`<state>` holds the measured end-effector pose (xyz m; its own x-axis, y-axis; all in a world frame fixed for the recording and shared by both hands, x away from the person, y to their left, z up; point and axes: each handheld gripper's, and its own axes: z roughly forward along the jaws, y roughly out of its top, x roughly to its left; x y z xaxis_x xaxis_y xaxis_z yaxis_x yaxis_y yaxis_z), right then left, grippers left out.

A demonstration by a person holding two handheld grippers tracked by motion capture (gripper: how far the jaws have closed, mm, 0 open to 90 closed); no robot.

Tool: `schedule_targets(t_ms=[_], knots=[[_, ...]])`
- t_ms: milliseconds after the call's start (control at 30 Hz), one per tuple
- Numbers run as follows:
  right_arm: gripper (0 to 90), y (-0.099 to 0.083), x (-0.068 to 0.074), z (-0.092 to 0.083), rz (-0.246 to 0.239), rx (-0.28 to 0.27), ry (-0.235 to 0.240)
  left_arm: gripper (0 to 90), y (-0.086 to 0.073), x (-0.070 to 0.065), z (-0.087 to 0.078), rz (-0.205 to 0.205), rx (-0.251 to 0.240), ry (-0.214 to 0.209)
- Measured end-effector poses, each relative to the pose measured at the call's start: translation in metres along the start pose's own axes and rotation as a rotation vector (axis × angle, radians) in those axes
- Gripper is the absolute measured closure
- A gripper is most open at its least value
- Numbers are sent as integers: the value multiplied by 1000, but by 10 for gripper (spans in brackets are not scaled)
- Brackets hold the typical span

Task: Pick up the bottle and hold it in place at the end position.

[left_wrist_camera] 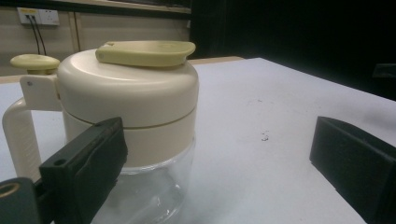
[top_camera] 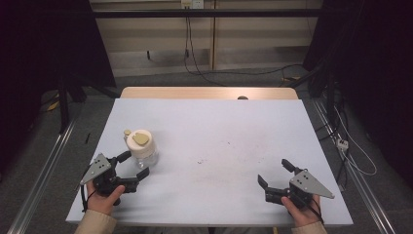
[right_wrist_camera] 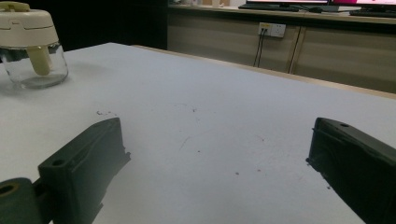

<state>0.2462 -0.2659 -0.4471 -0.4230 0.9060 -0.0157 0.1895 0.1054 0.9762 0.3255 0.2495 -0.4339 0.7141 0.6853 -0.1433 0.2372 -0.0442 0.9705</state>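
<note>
While the left tongs (top_camera: 132, 165) stand open at the left side of the table (top_camera: 219, 131), their jaws flank the near side of the jar (top_camera: 141, 148) without pressing on it; in the left gripper view one jaw lies just beside the glass body and the other is well apart to the right. That jar (left_wrist_camera: 130, 121) stands upright, a clear glass base under a cream lid (left_wrist_camera: 128, 88) with a yellowish tab (left_wrist_camera: 145, 52) on top and a handle (left_wrist_camera: 16, 135) at its side. Judged from this, the step in hand is the approach to grasp the jar, not yet completed. The next move calls for advancing the left tongs until both jaws straddle the body, then closing squarely so the glass does not slip or tip. Further right, the right tongs (top_camera: 274, 176) rest open near the table's front edge, holding nothing, well apart from the jar. Count: one jar, one lid, two tongs, one table.
</note>
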Motion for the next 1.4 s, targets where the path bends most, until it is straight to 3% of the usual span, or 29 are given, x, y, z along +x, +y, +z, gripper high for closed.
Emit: schedule_targets(t_ms=[233, 600, 667, 767, 1167, 1400], knots=[[32, 0, 2, 2, -9, 4, 6, 32, 1, 4, -1, -13, 13, 6], [34, 0, 1, 0, -7, 3, -5, 34, 1, 11, 3, -30, 82, 91], [37, 0, 1, 1, -11, 4, -3, 36, 1, 13, 4, -50, 80, 108], [39, 0, 1, 1, -12, 7, 0, 37, 1, 16, 4, -44, 86, 129], [39, -1, 1, 3, -10, 10, -7, 38, 0, 24, 16, -64, 103, 161], [40, 0, 0, 4, -10, 11, -5, 37, 0, 27, 22, -55, 112, 179]])
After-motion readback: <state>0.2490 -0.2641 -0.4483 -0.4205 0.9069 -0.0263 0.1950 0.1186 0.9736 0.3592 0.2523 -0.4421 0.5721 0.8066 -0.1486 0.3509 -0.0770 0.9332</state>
